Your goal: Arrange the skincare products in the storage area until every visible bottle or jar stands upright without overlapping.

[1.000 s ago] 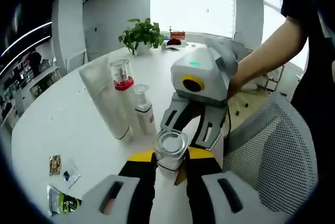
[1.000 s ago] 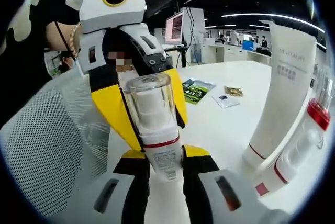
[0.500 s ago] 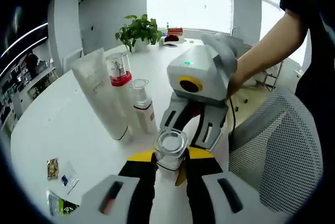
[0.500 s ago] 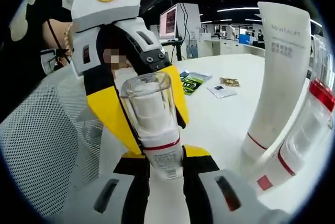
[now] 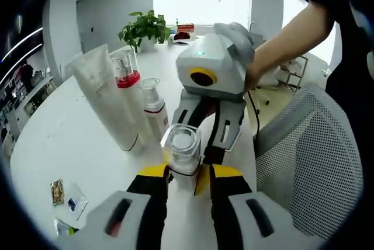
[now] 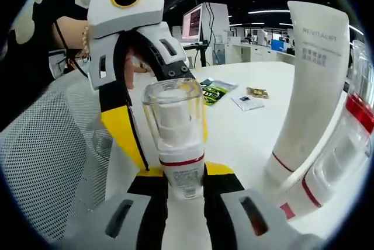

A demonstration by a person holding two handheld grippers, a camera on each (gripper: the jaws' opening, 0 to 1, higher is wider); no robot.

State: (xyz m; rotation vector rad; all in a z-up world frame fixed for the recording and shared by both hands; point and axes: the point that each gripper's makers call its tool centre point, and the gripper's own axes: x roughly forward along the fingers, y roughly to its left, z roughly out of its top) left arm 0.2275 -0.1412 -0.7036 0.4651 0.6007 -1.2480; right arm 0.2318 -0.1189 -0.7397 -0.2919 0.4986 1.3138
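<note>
**Two grippers at one clear-capped bottle on a white table**

Right gripper (image 6: 184, 181): black-and-yellow jaws drawn in against the lower body of a clear-capped bottle (image 6: 175, 136), clamped at its labelled base just below the red band. Bottle stands roughly upright, clear cap uppermost, white pump visible inside.

Left gripper (image 5: 183, 175): jaws close on either side of the same bottle (image 5: 182, 149), seen here from above the cap. Whether the jaws press the bottle or merely flank it cannot be told. In the right gripper view this gripper's (image 6: 153, 122) yellow-tipped jaws sit just behind the bottle, spread to either side of it.

Each gripper is held by a hand (image 5: 234, 35); a bare forearm runs to the upper right of the left gripper view.

Other products, standing upright and close together on the white table (image 5: 64, 145):
- white tube (image 5: 102, 101), cap end down, printed lettering near the top;
- red-collared bottle (image 5: 124, 70), clear cap, just beside the tube;
- small pump bottle (image 5: 153, 110), clear cap, white body, just in front of those two.

Also on the table: several small sachets (image 5: 65, 196) lying flat, well apart from the bottles; a potted plant (image 5: 143, 28) at the far edge.

Surroundings: grey mesh chair back (image 5: 307, 156) beside the table; bright window beyond the plant; office desks and a monitor (image 6: 194, 27) under ceiling strip lights.
</note>
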